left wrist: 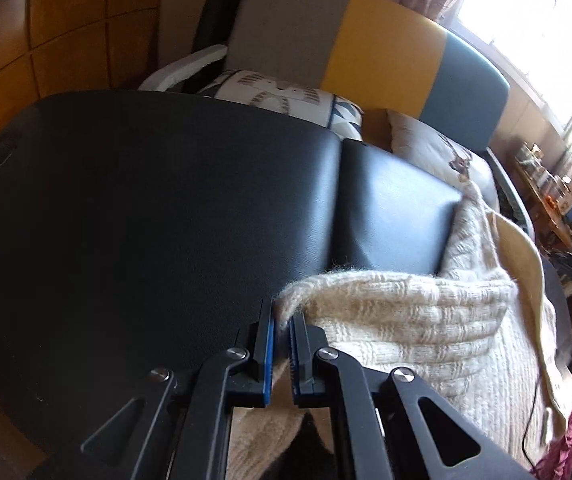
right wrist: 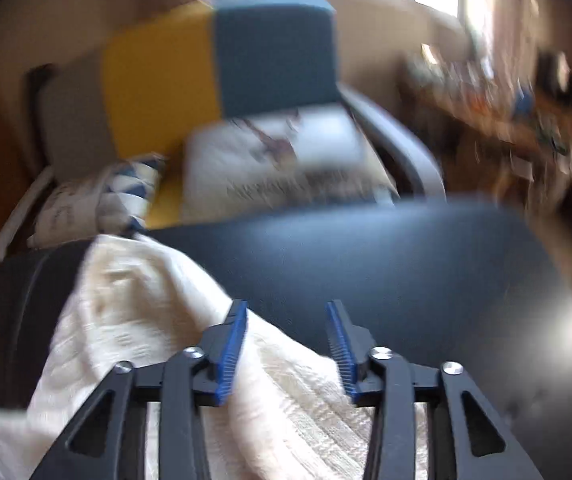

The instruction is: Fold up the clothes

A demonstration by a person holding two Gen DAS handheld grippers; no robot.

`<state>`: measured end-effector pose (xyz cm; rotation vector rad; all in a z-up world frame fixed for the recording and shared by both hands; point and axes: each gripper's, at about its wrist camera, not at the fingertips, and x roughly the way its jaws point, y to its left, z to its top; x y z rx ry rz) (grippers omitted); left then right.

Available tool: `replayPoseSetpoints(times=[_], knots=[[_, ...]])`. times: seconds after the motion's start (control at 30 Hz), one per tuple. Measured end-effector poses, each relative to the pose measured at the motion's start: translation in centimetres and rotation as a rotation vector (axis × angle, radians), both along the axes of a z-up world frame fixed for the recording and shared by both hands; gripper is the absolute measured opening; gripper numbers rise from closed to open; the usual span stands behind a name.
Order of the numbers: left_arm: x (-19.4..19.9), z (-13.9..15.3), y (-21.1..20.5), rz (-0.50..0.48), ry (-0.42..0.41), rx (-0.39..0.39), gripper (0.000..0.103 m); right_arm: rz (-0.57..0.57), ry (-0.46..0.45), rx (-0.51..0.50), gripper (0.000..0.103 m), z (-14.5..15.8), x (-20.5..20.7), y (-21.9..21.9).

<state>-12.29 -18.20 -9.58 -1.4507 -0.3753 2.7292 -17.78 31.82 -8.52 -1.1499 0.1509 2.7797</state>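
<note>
The left gripper (left wrist: 281, 320), nearest the lens, pinches a fuzzy corner of the cream knit sweater (left wrist: 406, 320) between its closed jaws. The sweater lies bunched on the black padded table (left wrist: 145, 200), spilling toward its near right side. The right gripper (right wrist: 286, 344) hovers over the cloth with jaws apart, holding nothing. The step looks like spreading the garment flat; next, the right gripper needs an edge to grip.

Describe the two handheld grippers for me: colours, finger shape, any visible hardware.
Both match: the left gripper and right gripper have black angular linkage arms with triangular cut-outs and round silver pivot bolts. Their fingers are narrow black bars lined with ridged blue pads. No markings, cables or sleeves are visible.
</note>
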Motion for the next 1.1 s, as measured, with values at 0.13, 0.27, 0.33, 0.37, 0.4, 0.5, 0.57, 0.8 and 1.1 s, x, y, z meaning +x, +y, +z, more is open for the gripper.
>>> replayPoseSetpoints(times=[0.13, 0.27, 0.33, 0.37, 0.4, 0.5, 0.57, 0.8, 1.1], knots=[[0.0, -1.3, 0.0, 0.000, -0.031, 0.024, 0.005, 0.293, -0.083, -0.023, 0.058, -2.4, 0.8, -5.6], [0.2, -1.9, 0.0, 0.017, -0.050, 0.004, 0.005, 0.353, -0.258, 0.023, 0.056, -7.1, -1.2, -8.3], [0.0, -2.1, -0.1, 0.024, -0.061, -0.011, 0.005, 0.259, -0.298, 0.045, 0.062, -8.6, -2.5, -6.9], [-0.3, -2.1, -0.3, 0.027, -0.065, -0.021, 0.005, 0.221, -0.309, 0.038, 0.064, -9.1, -3.0, -6.3], [-0.7, -2.2, -0.5, 0.032, -0.068, -0.032, 0.005, 0.196, -0.307, 0.004, 0.064, -9.1, -3.1, -5.5], [-2.0, -2.5, -0.7, 0.043, -0.069, -0.108, 0.005, 0.161, -0.307, 0.021, 0.066, -9.3, -3.2, -5.0], [-2.8, -2.6, -1.0, 0.067, -0.084, -0.151, 0.005, 0.146, -0.305, 0.011, 0.068, -9.4, -3.1, -4.8], [-1.6, 1.2, -3.6, 0.183, -0.057, -0.104, 0.013, 0.162, -0.312, -0.067, 0.072, -8.1, -2.0, -4.6], [-1.0, 5.8, 7.5, -0.201, 0.094, 0.028, 0.017, 0.182, -0.047, 0.127, 0.101, -2.9, 0.7, -4.4]])
